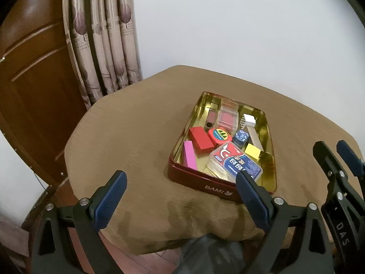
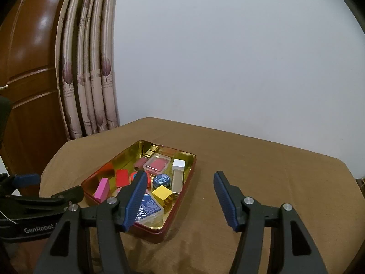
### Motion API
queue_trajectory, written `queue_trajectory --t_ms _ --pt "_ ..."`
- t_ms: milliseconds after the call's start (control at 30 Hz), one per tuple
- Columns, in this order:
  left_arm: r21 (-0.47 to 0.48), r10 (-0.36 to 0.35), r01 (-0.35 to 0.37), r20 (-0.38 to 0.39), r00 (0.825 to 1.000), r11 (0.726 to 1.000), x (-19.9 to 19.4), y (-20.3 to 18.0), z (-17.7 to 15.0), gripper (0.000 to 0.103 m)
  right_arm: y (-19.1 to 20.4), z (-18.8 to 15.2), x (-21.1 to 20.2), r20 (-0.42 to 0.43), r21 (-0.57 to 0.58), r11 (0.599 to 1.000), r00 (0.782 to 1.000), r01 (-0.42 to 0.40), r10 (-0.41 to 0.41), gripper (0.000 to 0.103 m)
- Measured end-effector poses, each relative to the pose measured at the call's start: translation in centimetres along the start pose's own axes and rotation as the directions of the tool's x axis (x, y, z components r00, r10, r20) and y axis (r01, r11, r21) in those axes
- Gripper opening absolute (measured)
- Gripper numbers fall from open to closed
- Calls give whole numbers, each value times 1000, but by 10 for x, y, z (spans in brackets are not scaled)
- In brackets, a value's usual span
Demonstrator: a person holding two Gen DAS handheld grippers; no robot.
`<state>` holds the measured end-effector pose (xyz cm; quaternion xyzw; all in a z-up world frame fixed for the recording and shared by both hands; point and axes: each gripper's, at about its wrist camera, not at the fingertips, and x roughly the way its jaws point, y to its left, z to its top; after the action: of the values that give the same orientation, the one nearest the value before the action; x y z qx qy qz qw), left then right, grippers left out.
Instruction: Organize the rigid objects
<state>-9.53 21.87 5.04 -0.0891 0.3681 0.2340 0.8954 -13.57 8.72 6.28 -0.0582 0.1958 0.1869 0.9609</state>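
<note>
The red tin (image 1: 214,188), marked "BAMI", sits on the brown-clothed table (image 1: 127,132) holding a red block (image 1: 200,139), pink block (image 1: 190,155) and yellow cube (image 2: 161,193). Left gripper (image 1: 182,196) and right gripper (image 2: 180,197), one marked "GenRobot", stand open and empty near the tin. Curtain (image 2: 89,73) stands behind.

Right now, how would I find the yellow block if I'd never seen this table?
Look at the brown table, then the red tin with the shiny gold inside. The yellow block sits near the tin's front, beside the tall white block; it is the only yellow cube.
</note>
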Motion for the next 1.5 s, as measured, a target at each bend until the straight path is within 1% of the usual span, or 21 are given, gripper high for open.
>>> queue_trajectory --t_ms 67,133,233,300,367,433,533,667,800,900,967,1133,1433,1500 --pt "3 0 0 -15 1000 1000 2 1 1 96 0 0 -1 0 -3 1000 1000 0 0 62" --pt "-2 -17 17 -23 1000 1000 5 3 1 99 0 0 -2 4 -3 1000 1000 -3 3 62" --pt "14 4 -4 -6 1000 1000 8 2 0 102 -1 0 -3 5 -2 1000 1000 -4 4 62" --pt "7 8 -8 13 1000 1000 8 2 -1 102 0 -1 -2 3 -5 1000 1000 -2 2 62" --pt "20 23 -24 39 999 1000 8 0 -2 102 1 -2 -1 3 -7 1000 1000 7 -7 62" --pt "36 21 -22 32 999 999 11 -2 -2 102 0 -3 1 1 -5 1000 1000 13 -13 62" --pt "28 -11 10 10 1000 1000 17 -2 -2 102 -1 -4 5 -1 -3 1000 1000 26 -26 62" --pt "26 -23 23 2 1000 999 19 -1 -4 102 -3 -7 13 -21 6 999 999 33 -33 62" --pt "34 -19 18 17 1000 999 17 -4 -5 102 -1 -9 19 -38 -3 1000 999 30 -30 62" --pt "31 -26 25 12 1000 999 16 -5 -7 102 0 -12 23 -48 -11 1000 998 28 -28 62" --pt "42 -14 13 20 1000 999 15 -7 -7 102 0 -13 25 -54 -9 1000 998 27 -28 62" --pt "63 -18 16 39 999 998 9 -10 -9 102 -1 -14 28 -65 2 1000 998 15 -15 62" --pt "75 -19 16 45 999 997 5 -12 -10 102 0 -13 27 -69 2 1000 998 10 -10 62" --pt "74 -16 14 36 999 997 6 -12 -9 102 0 -12 27 -69 2 1000 998 14 -14 62"
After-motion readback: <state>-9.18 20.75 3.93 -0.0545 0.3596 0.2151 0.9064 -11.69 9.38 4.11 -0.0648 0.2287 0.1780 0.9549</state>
